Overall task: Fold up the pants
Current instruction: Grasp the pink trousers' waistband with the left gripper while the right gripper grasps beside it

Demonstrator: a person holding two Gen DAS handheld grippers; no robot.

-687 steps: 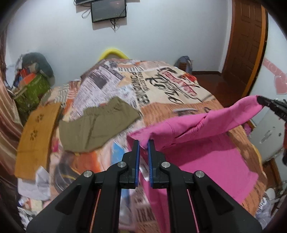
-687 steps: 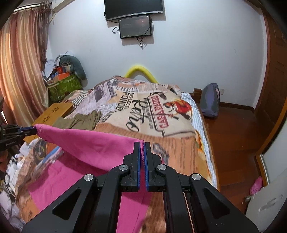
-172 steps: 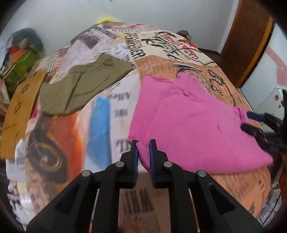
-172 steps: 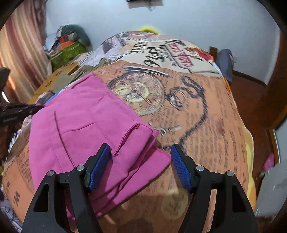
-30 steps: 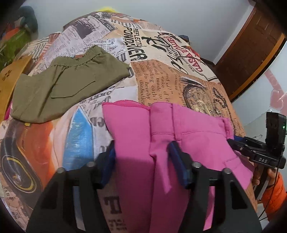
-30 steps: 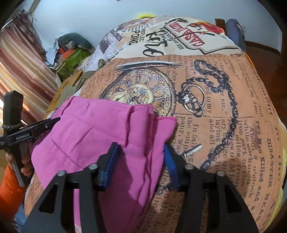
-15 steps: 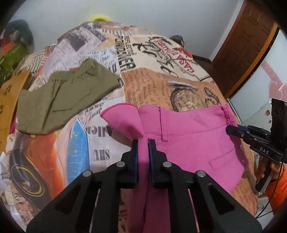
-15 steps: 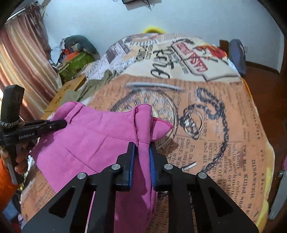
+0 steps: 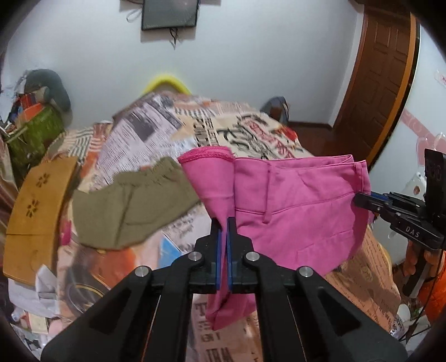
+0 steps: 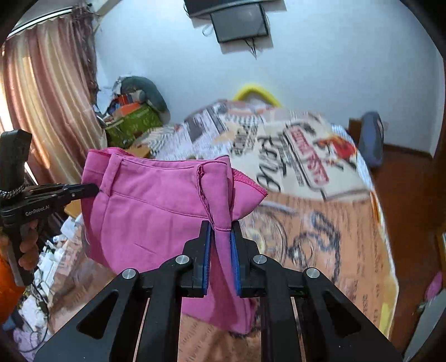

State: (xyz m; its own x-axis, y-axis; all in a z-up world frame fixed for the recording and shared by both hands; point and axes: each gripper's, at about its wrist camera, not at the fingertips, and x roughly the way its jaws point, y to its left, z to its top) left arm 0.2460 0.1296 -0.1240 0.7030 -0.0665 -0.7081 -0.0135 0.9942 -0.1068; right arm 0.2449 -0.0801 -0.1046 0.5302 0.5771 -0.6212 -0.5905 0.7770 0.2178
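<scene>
Pink pants (image 9: 292, 206) hang above the printed bedspread (image 10: 320, 222), stretched by the waistband between two claws; the left gripper (image 9: 222, 231) is clenched on one bunched end, the right gripper (image 10: 220, 236) grasps a thicker wad at the other end, each having just pinched down on the cloth. Doing this step well, I'd judge, means holding both ends level and taut so the doubled fabric drops straight, then laying it down smoothly without loosening either pinch; a slack side would crease. Olive shorts (image 9: 131, 206) lie on the bed just beyond and left, near enough to catch the landing; a yellow-brown board (image 9: 36, 217) sits at the far-left edge; the monitor (image 10: 239, 22) hangs clear.
</scene>
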